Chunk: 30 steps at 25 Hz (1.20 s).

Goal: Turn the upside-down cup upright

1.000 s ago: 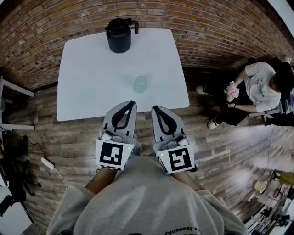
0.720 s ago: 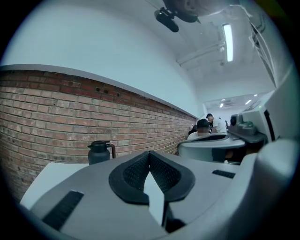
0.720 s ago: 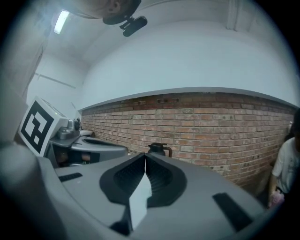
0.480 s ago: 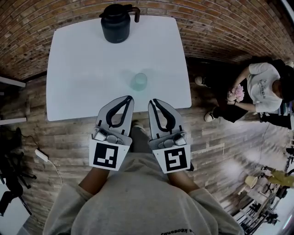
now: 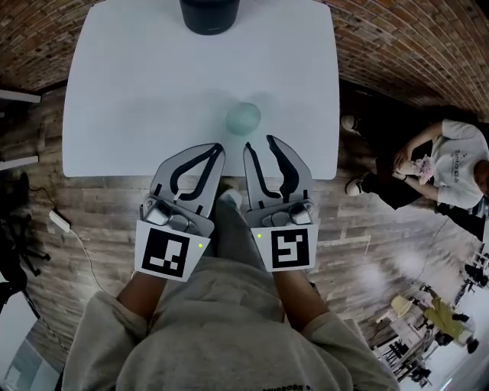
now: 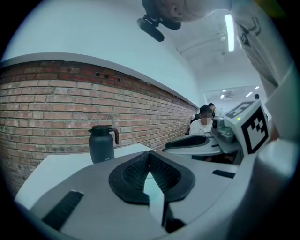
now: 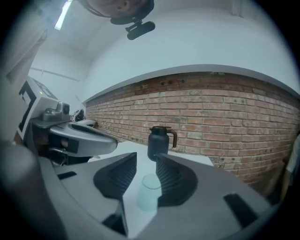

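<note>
in the head view, a smooth white square table (image 5: 130, 92) is standing on a floor of wooden boards (image 5: 76, 221), with a red brick wall (image 5: 397, 38) behind it. a small see-through pale green cup (image 5: 243, 118) is sitting on the table near the front edge. a dark round jug (image 5: 208, 14) is standing at the far edge, partly cut off by the top of the picture. the left gripper (image 5: 216, 150) and the right gripper (image 5: 260, 145) are pointing at the table side by side, each a smooth grey shell with black insides. their tips are sitting just short of the cup and are not touching it. each gripper is carrying a cube with black and white squares. a person in a white top (image 5: 451, 164) is sitting on the floor off to the right.

in the left gripper view, the two black ribbed pads (image 6: 136, 173) are pressing together at the tip, with nothing held between them. the dark jug with its curved handle (image 6: 101, 143) is standing farther off on the white table, in front of the rough bricks.

in the right gripper view, the two black ribbed pads (image 7: 117, 176) are standing apart and are opening. the cup (image 7: 149, 190) is showing in the gap between them, out on the table, and the pads are not touching it. it is looking wider at the bottom than at the top. the jug (image 7: 159, 140) is standing behind it.
</note>
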### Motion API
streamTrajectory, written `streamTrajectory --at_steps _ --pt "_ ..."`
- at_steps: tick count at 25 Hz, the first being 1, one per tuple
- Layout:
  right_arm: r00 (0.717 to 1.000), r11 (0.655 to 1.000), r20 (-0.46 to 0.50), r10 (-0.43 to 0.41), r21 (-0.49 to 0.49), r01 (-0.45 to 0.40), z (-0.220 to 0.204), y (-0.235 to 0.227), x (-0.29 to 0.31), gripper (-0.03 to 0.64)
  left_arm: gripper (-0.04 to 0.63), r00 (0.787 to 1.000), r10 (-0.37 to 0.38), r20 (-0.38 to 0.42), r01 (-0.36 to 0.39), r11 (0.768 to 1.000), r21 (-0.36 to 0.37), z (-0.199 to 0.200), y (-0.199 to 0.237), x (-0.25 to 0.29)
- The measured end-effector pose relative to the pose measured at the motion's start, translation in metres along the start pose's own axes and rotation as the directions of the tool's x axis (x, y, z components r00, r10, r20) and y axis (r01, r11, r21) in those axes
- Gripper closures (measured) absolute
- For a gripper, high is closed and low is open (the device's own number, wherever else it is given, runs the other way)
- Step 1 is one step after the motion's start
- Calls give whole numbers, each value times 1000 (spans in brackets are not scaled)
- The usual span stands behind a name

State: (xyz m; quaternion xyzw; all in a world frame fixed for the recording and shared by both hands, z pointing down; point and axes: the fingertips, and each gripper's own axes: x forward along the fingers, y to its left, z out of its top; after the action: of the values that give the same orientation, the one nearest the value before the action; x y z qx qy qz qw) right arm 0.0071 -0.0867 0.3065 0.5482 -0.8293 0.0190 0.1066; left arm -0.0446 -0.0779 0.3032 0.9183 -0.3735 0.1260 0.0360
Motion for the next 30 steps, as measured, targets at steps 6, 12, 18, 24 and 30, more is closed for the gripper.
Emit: streamTrajectory --at_steps 6,12,18,24,30 --pt "1000 1000 -27 12 12 -12 -29 0 24 469 586 1000 11 -15 -11 1000 -6 -23 6 17" --pt "998 1000 -64 4 11 -3 -48 -5 41 434 586 1000 -15 -21 14 1000 -20 -36 12 32" --pt "996 1000 -85 3 -9 -4 -56 -10 51 397 586 999 -23 -48 23 1000 -1 -38 13 37" --pt "993 1000 -117 26 -11 -27 -65 -10 59 370 586 997 -26 -77 26 1000 1 -41 14 37" --pt "989 999 -146 33 -13 -36 -72 -9 72 328 586 996 -25 -86 25 1000 -9 -44 15 39"
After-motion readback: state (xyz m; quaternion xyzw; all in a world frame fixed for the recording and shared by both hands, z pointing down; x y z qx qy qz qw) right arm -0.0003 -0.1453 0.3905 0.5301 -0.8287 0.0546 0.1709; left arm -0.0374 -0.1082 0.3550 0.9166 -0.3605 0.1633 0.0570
